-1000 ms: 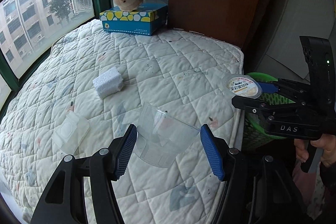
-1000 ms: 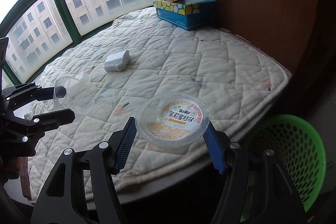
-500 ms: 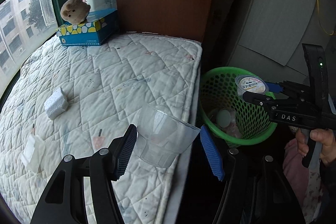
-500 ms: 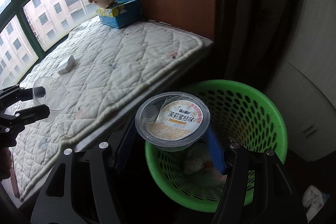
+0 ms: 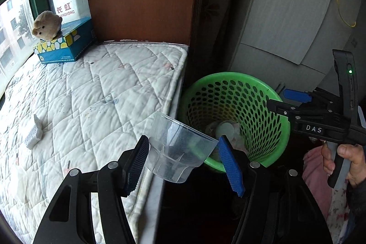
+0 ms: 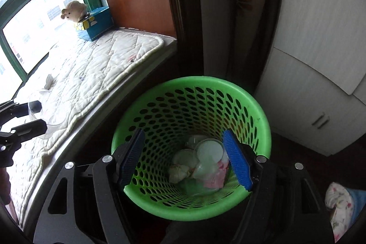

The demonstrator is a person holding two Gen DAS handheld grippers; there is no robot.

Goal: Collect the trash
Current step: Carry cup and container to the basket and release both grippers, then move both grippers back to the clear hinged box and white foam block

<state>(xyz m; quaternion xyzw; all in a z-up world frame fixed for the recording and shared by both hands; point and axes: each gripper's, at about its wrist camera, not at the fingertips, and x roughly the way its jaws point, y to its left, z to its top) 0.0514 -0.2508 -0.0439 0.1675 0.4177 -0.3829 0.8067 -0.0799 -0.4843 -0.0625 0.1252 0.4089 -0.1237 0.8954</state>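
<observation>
Your left gripper (image 5: 183, 161) clamps the clear plastic cup (image 5: 178, 150); your right gripper (image 6: 186, 158), jaws just opening, is empty above the green perforated basket (image 6: 258, 116).

Green perforated basket (image 6: 256, 106), white quilted mattress (image 5: 109, 93), blue-and-yellow spotted box (image 5: 66, 47).

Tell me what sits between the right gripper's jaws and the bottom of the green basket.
Nothing. In the right wrist view the right gripper hangs open over the green basket; only discarded trash lies at the bottom.
</observation>
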